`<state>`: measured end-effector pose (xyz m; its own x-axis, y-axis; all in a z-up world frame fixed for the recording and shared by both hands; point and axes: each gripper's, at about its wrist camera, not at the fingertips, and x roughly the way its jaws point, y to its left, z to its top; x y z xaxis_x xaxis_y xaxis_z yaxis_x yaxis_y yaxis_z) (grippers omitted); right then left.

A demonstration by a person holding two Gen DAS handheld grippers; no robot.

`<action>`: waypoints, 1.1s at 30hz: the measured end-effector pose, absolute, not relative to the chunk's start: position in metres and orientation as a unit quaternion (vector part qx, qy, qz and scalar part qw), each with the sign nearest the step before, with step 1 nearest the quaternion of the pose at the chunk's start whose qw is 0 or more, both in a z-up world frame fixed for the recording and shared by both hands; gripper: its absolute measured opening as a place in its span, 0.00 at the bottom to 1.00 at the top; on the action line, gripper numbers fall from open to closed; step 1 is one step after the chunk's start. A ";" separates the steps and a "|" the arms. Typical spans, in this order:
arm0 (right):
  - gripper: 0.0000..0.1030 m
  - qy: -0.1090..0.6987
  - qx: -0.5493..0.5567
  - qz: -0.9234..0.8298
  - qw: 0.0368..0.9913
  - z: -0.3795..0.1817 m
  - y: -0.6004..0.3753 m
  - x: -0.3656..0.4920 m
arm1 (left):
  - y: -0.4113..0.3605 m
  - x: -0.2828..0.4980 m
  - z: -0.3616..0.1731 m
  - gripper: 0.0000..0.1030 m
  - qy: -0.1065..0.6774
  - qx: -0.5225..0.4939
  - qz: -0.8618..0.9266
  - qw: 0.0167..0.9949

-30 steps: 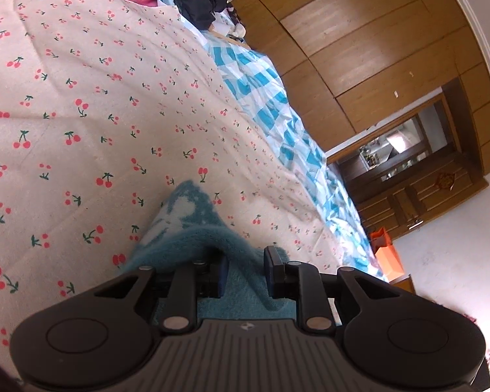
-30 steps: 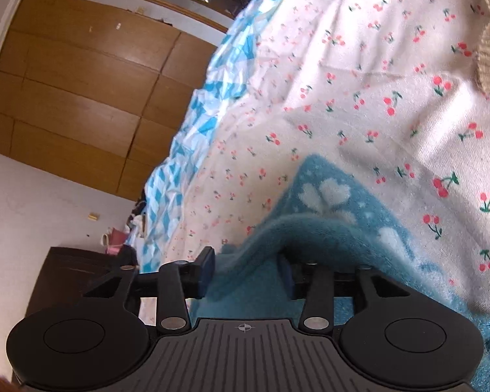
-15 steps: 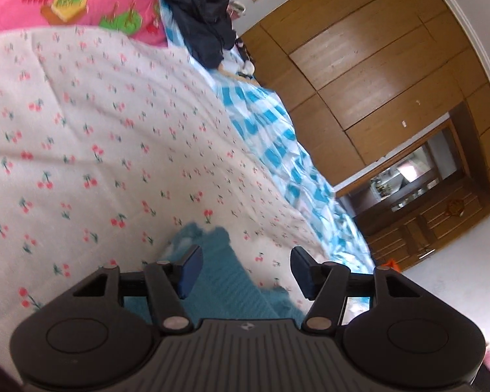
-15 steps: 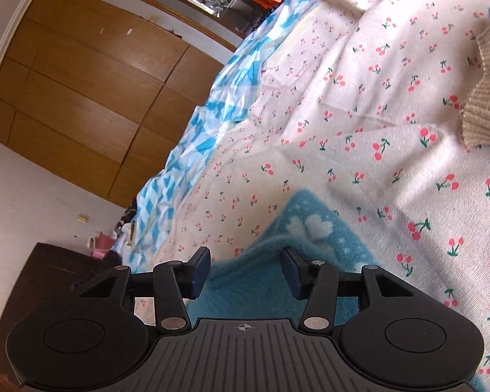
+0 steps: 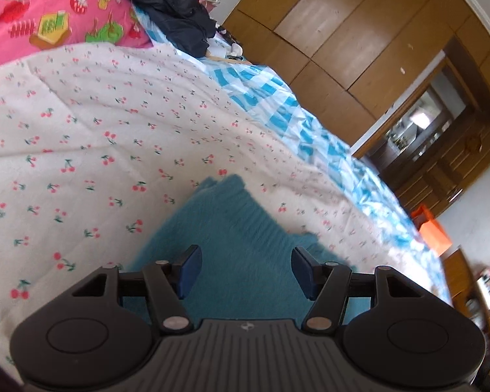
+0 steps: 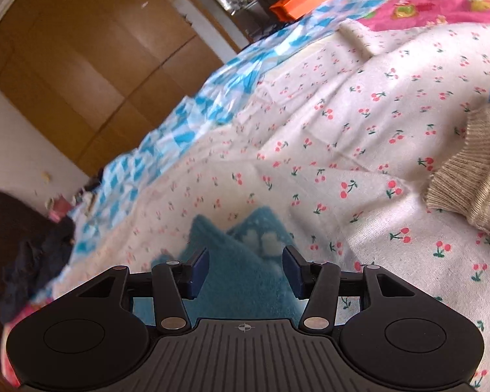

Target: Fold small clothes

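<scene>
A small teal fuzzy garment (image 5: 232, 238) lies on the cherry-print sheet (image 5: 91, 137). My left gripper (image 5: 245, 266) is open and empty just above it, with the cloth between and below the jaws. In the right wrist view the same garment (image 6: 241, 261) shows white heart patterns near its far edge. My right gripper (image 6: 246, 268) is open and empty over it. A beige knitted garment (image 6: 470, 183) lies on the sheet at the right.
A pink patterned blanket (image 5: 49, 23) and dark clothing (image 5: 176, 9) lie at the far end of the bed. A blue-and-white checked cover (image 5: 294, 121) runs along the bed's edge. Wooden wardrobes (image 5: 343, 42) and an orange box (image 5: 432, 232) stand beyond.
Both grippers let go of the teal garment, opened, and pulled back and up from it. The garment now lies flat on the sheet.
</scene>
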<state>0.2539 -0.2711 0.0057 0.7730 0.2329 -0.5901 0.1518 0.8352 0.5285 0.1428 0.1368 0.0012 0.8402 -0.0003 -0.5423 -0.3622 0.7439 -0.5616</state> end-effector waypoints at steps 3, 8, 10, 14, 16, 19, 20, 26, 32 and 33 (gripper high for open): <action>0.49 0.349 0.215 0.042 0.911 0.007 -0.254 0.264 | 0.132 0.140 0.002 0.62 0.266 -0.314 0.106 0.905; 0.41 0.375 0.144 0.049 0.914 0.003 -0.239 0.282 | 0.132 0.142 0.001 0.62 0.272 -0.305 0.107 0.906; 0.14 0.378 0.139 0.061 0.913 0.008 -0.240 0.279 | 0.131 0.143 0.001 0.62 0.274 -0.301 0.107 0.907; 0.09 0.339 0.186 0.078 0.919 0.034 -0.259 0.259 | 0.126 0.142 0.008 0.62 0.264 -0.290 0.097 0.915; 0.08 0.329 0.226 0.073 0.914 0.036 -0.275 0.256 | 0.121 0.141 0.012 0.62 0.253 -0.282 0.089 0.921; 0.08 0.347 0.233 0.041 0.908 0.015 -0.281 0.263 | 0.115 0.144 0.013 0.63 0.256 -0.268 0.081 0.925; 0.08 0.358 0.213 0.030 0.909 0.004 -0.277 0.266 | 0.114 0.147 0.010 0.63 0.266 -0.262 0.082 0.924; 0.09 0.366 0.197 0.007 0.910 -0.012 -0.268 0.263 | 0.110 0.150 -0.012 0.63 0.299 -0.216 0.087 0.925; 0.19 0.344 0.186 0.001 0.920 0.017 -0.265 0.251 | 0.115 0.136 -0.005 0.63 0.284 -0.244 0.092 0.923; 0.19 0.336 0.181 -0.004 0.924 0.023 -0.264 0.246 | 0.116 0.136 -0.006 0.63 0.289 -0.246 0.093 0.920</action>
<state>0.2465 -0.2640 0.0227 0.7746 0.1150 -0.6219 0.1285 0.9342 0.3328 0.1359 0.1163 -0.0059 0.8158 0.0293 -0.5775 -0.3139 0.8612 -0.3997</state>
